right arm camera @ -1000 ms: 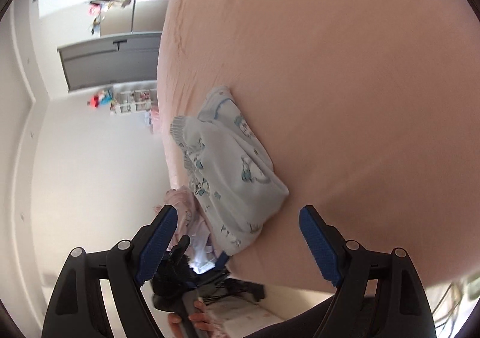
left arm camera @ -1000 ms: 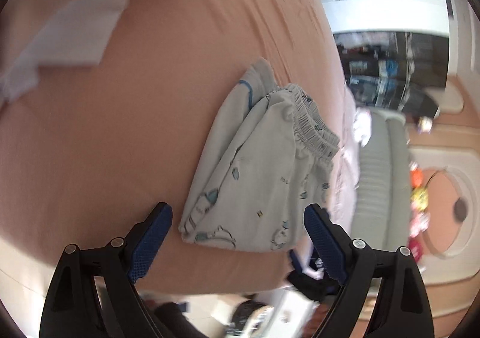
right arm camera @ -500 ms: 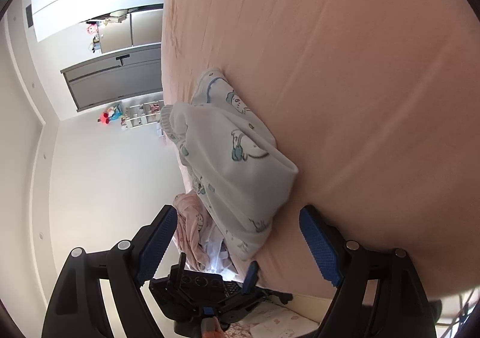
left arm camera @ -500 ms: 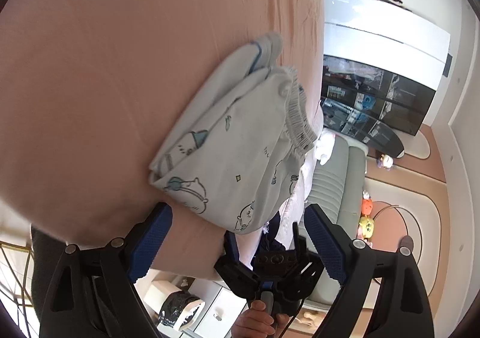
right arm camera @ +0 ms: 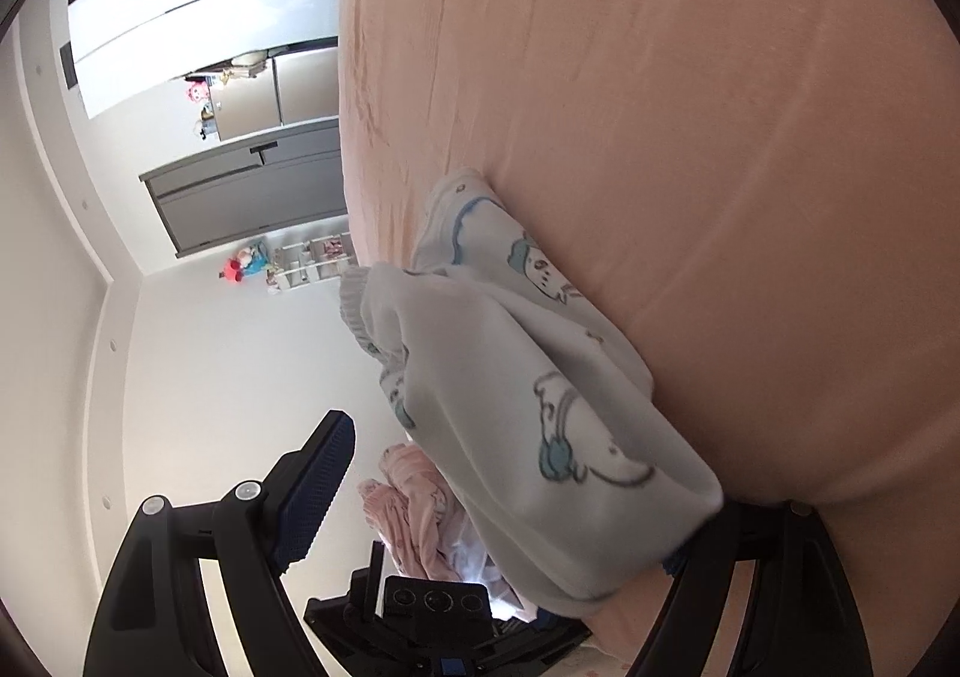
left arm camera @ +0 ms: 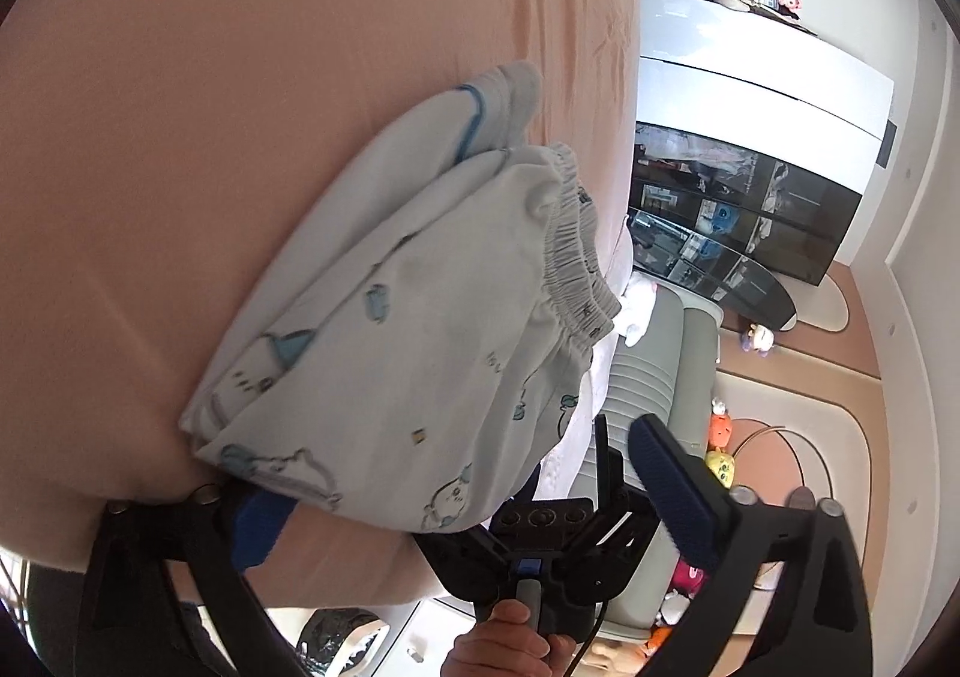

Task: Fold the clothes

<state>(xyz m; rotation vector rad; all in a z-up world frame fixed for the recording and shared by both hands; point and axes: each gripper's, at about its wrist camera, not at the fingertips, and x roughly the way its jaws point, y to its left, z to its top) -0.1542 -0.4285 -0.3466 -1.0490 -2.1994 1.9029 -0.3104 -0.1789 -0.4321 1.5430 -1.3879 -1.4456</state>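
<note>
A folded pale blue garment (left arm camera: 420,329) with cartoon prints and a gathered elastic waistband lies on the peach bed sheet (left arm camera: 240,77), near the bed's edge. My left gripper (left arm camera: 468,503) straddles its near corner, and its jaws are opening. One blue pad (left arm camera: 258,521) is tucked under the fabric, the other (left arm camera: 672,491) stands off it. In the right wrist view the garment (right arm camera: 510,407) fills the gap of my right gripper (right arm camera: 492,521), which is open. Its left pad (right arm camera: 312,491) is apart from the cloth and its right finger is hidden beneath the fold.
Each view shows the opposite gripper, the right one (left arm camera: 540,545) in a hand (left arm camera: 510,641), the left one (right arm camera: 438,599). A crumpled pink garment (right arm camera: 408,509) lies beyond the bed edge. A grey sofa (left arm camera: 654,377), a dark cabinet (left arm camera: 720,221) and toys fill the room.
Both grippers have come in low against the garment from opposite sides, each sliding one finger under its edge. The left jaws stand wider than before.
</note>
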